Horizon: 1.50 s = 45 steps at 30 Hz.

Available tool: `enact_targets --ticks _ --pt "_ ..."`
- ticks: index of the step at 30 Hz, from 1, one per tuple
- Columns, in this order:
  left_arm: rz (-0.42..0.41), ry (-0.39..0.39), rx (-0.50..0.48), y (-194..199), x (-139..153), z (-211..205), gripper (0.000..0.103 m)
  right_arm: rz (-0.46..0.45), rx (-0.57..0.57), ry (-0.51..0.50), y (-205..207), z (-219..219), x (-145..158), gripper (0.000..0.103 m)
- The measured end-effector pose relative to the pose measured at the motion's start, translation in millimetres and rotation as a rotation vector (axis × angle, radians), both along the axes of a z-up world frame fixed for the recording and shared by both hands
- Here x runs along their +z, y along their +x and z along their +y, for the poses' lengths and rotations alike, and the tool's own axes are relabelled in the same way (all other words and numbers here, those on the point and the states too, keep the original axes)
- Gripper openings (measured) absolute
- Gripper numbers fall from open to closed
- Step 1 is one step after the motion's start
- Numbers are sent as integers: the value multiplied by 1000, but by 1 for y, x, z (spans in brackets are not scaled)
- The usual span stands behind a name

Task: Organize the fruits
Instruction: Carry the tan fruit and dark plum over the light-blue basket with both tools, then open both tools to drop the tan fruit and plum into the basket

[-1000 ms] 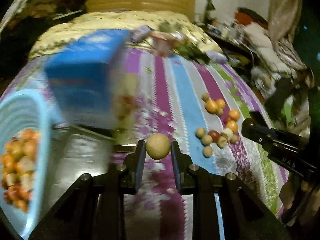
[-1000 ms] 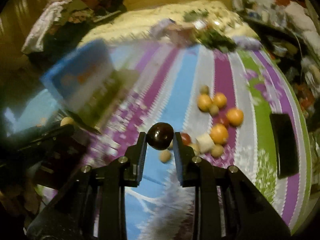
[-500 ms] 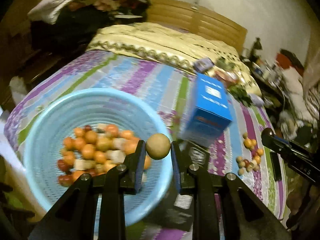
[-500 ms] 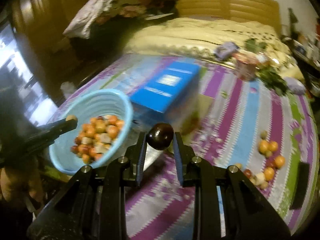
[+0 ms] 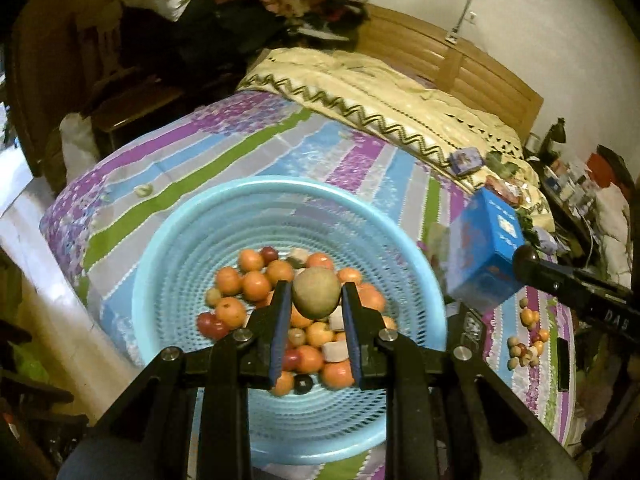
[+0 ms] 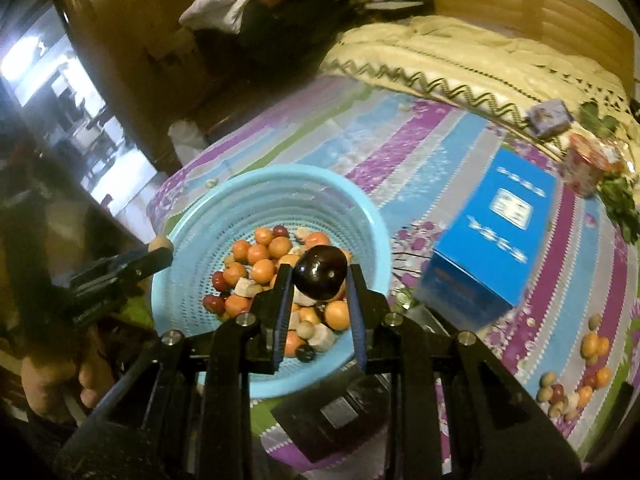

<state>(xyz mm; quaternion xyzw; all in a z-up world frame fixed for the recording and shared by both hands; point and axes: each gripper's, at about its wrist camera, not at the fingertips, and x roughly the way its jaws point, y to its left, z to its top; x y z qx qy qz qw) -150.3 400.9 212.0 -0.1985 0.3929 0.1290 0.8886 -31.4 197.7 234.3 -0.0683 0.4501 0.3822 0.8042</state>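
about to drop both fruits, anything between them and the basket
Nothing visible. The tan fruit in the left gripper and the dark fruit in the right gripper are in front of the open basket, with only fruit lying inside.

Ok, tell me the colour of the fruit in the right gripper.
Very dark, almost black fruit, clearest in the right wrist view.

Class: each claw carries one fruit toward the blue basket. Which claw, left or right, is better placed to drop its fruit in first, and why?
Left, probably. The left claw holds its tan fruit over the blue basket, above the pile. From the left view, the right claw with its dark fruit appears beyond the rim, beside the blue box.
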Motion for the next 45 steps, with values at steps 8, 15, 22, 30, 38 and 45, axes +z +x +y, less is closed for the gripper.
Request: enact_targets --ticks 8,15,22,30,38,45 --pt "36 -32 28 -6 -20 27 25 32 55 -76 7 38 -17 27" --pt "68 -67 31 -4 -38 42 25 50 78 -119 7 56 -25 27" --pt "79 -84 22 0 -47 43 25 55 83 -133 9 61 -29 27" --pt "86 -88 20 3 -51 44 25 56 80 -134 10 63 -30 27" --pt "92 -91 19 4 -55 44 25 58 82 -134 12 64 -30 27" --pt "91 -92 18 5 -56 44 25 60 86 -134 12 67 -34 27"
